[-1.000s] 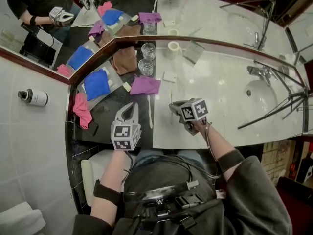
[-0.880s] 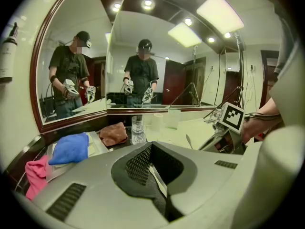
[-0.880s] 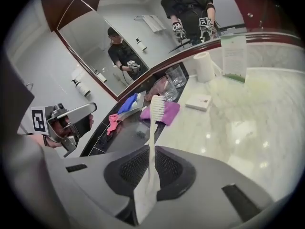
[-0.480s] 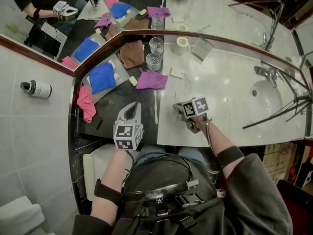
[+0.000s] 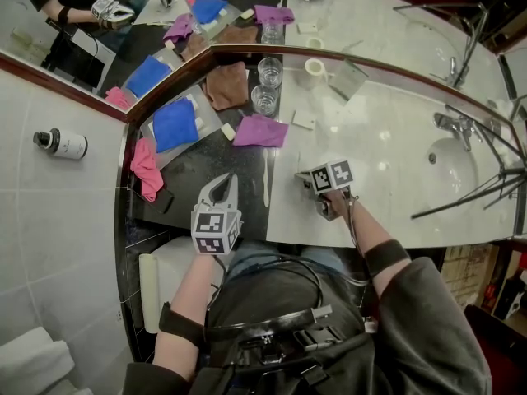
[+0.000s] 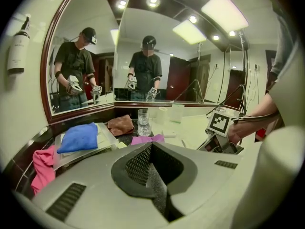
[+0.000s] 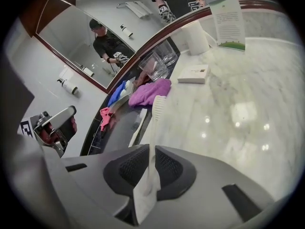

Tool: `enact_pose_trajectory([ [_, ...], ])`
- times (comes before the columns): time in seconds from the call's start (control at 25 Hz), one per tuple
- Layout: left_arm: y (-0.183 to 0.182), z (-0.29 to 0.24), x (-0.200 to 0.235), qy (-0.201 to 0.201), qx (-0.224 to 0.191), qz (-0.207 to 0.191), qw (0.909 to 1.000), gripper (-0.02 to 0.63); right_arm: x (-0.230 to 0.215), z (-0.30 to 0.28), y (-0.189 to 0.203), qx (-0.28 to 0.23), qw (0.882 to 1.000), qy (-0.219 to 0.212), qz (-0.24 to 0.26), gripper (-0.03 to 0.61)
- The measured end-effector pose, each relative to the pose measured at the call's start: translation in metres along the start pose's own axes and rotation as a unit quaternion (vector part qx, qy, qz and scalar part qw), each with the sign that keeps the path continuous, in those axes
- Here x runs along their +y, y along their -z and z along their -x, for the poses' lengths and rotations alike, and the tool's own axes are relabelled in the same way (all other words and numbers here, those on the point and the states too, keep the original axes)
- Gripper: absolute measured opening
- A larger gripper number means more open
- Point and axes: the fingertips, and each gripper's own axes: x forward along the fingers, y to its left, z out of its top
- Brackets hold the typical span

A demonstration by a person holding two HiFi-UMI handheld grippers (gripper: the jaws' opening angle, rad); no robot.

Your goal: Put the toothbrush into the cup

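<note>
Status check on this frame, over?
Left tongs shut, empty. Right tongs on toothbrush handle, just opened a touch. Toothbrush not in cups yet; purple cloth lies between.

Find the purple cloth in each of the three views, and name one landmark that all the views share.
Head view: the purple cloth lies upper centre.
Left gripper view: the cloth is at centre, slightly below the middle.
Right gripper view: the cloth is upper centre-left.
Shared landmark: the nearer glass cup, just behind the cloth.
</note>
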Motion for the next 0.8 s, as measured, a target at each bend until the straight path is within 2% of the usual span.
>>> enact_pose_trajectory([
  [0.16,0.004,-0.002,0.000,-0.001,0.003,0.003,1.0000,0.000,-0.011,-0.001,-0.002,0.000,1.000,0.019,-0.012,0.075],
  [0.36,0.002,-0.005,-0.004,0.007,0.008,0.006,0.9999,0.000,-0.014,-0.002,0.000,-0.003,0.999,0.021,-0.024,0.115],
  [0.8,-0.003,-0.016,-0.007,0.012,0.007,0.006,0.9999,0.000,-0.023,0.007,-0.004,-0.016,0.999,0.016,-0.032,0.109],
])
